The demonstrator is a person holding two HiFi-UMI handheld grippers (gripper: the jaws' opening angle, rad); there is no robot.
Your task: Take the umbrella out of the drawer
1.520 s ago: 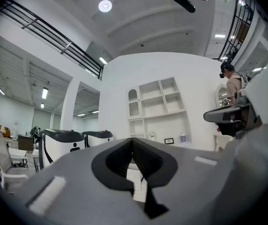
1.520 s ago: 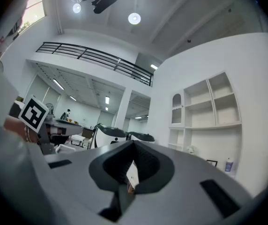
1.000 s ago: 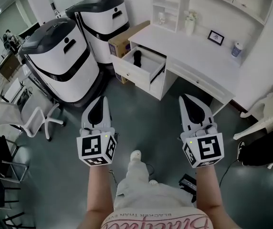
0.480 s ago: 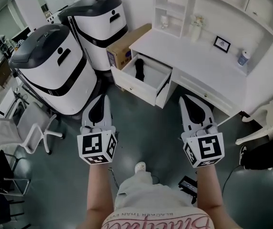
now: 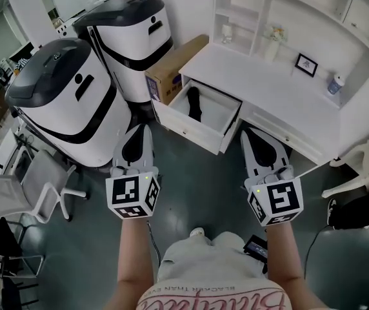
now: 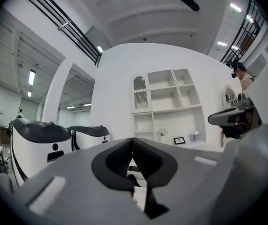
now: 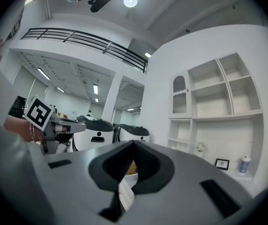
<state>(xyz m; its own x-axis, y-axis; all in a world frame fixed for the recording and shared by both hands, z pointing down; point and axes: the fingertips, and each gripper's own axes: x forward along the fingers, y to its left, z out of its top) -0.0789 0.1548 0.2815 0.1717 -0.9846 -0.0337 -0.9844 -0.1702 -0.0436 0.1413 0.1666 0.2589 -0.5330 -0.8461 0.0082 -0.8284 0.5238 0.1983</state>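
Note:
A black folded umbrella (image 5: 194, 103) lies in the open white drawer (image 5: 191, 130) of the white desk (image 5: 271, 86), ahead of me in the head view. My left gripper (image 5: 140, 129) is shut and empty, held level just short of the drawer's left front corner. The right gripper (image 5: 248, 134) is also shut and empty, near the drawer's right corner. In both gripper views the jaws meet at the tips, with the desk's shelves (image 6: 164, 107) (image 7: 213, 102) beyond them.
Two large white and black machines (image 5: 65, 95) (image 5: 129, 34) stand left of the desk. A cardboard box (image 5: 171, 66) sits between them and the drawer. A white chair (image 5: 29, 183) is at the left, a white chair (image 5: 362, 163) at the right, and a black device (image 5: 257, 245) lies on the floor.
I have walked closer to the desk: the drawer and the machines have come nearer and lower in the head view. Both grippers stay shut, side by side.

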